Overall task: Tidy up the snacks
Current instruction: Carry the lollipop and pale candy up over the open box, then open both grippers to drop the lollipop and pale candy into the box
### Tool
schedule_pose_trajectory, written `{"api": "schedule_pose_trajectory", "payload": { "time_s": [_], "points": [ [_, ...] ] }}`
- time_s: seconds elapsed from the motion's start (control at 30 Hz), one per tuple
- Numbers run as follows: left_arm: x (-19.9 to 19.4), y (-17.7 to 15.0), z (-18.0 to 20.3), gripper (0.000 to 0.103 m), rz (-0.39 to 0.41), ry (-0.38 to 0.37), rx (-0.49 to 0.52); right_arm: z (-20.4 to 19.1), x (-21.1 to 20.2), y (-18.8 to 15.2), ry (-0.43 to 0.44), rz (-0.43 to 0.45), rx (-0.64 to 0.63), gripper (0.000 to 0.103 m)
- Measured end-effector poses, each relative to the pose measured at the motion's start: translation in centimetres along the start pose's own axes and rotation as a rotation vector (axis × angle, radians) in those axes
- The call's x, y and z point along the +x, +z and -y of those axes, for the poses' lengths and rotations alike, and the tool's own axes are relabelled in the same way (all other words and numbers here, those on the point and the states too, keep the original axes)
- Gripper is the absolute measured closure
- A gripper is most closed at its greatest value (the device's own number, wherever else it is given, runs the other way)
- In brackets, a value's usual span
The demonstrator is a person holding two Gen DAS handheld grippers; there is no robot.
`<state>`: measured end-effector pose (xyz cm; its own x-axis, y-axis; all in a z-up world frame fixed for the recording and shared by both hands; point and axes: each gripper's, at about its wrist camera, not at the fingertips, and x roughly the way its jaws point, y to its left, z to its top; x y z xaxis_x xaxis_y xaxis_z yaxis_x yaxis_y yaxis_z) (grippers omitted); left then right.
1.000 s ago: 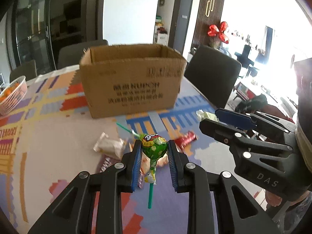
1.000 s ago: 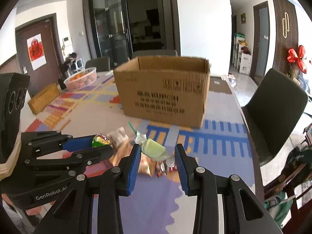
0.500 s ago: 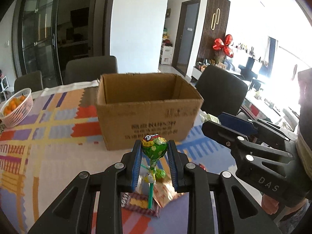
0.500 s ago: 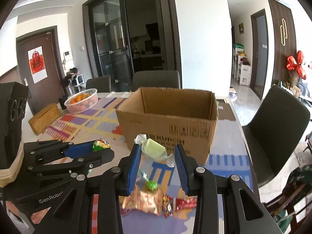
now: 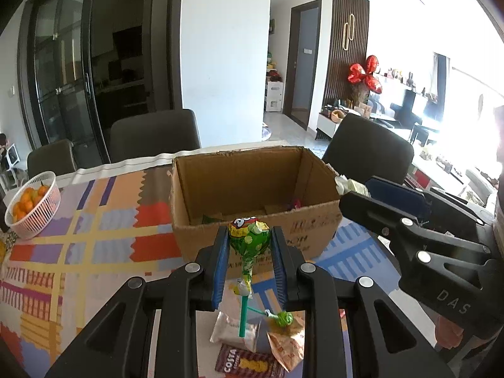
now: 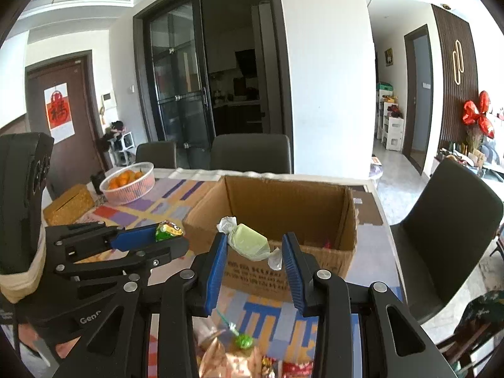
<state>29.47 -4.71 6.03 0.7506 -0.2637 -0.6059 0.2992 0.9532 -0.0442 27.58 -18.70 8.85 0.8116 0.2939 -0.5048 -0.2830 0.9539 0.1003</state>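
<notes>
My left gripper (image 5: 250, 241) is shut on a green lollipop (image 5: 249, 239) with a green stick, held above the table just in front of the open cardboard box (image 5: 252, 220). My right gripper (image 6: 254, 245) is shut on a pale green wrapped candy (image 6: 249, 242), held before the box's near wall (image 6: 267, 271). The right gripper also shows in the left wrist view (image 5: 371, 195); the left gripper with its lollipop (image 6: 167, 230) shows in the right wrist view. A few wrappers lie on the box's floor.
Loose snacks lie on the patterned tablecloth below the grippers: a second green lollipop (image 5: 283, 318), a white packet (image 5: 234, 330), an orange packet (image 5: 288, 346), a Costa bar (image 5: 245, 363). A basket of oranges (image 5: 31, 204) stands far left. Dark chairs (image 5: 367, 151) ring the table.
Both grippers have risen with their sweets and moved toward the box. The box's inside now shows, and the loose snacks lie lower in view.
</notes>
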Motion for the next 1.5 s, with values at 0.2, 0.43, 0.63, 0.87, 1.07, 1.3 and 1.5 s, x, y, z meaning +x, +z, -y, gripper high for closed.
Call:
{"api": "schedule_pose_trajectory", "payload": {
  "time_s": [0.2,0.43,0.63,0.87,1.07,1.3,1.5],
  "points": [
    [1.4,1.5,-0.5,0.076,-0.001,-0.008,-0.017,0.6,0.7,1.0,-0.028,0.026,-0.002,0.066],
    [3.2,2.9,-1.0,0.076,-0.002,-0.004,-0.025,1.1,2.0,1.7,-0.049,0.042,0.004,0.066],
    [5.2,4.3,-1.3,0.076,-0.02,0.001,-0.035,1.6,4.1,2.2,-0.046,0.015,-0.003,0.066],
    [7.4,5.8,-1.8,0.076,-0.04,0.006,-0.036,3.3,6.4,2.0,-0.042,-0.029,0.013,0.066],
    [8.7,6.6,-1.8,0.076,-0.046,0.018,-0.024,4.8,8.7,1.7,-0.022,-0.078,0.057,0.066],
    [8.9,6.6,-2.2,0.054,-0.03,0.122,0.0,5.9,9.6,1.8,-0.068,-0.079,0.105,0.042],
    [6.1,4.0,-1.4,0.044,-0.011,0.091,0.019,6.1,7.6,0.1,-0.087,-0.079,0.131,0.043]
  ]
}}
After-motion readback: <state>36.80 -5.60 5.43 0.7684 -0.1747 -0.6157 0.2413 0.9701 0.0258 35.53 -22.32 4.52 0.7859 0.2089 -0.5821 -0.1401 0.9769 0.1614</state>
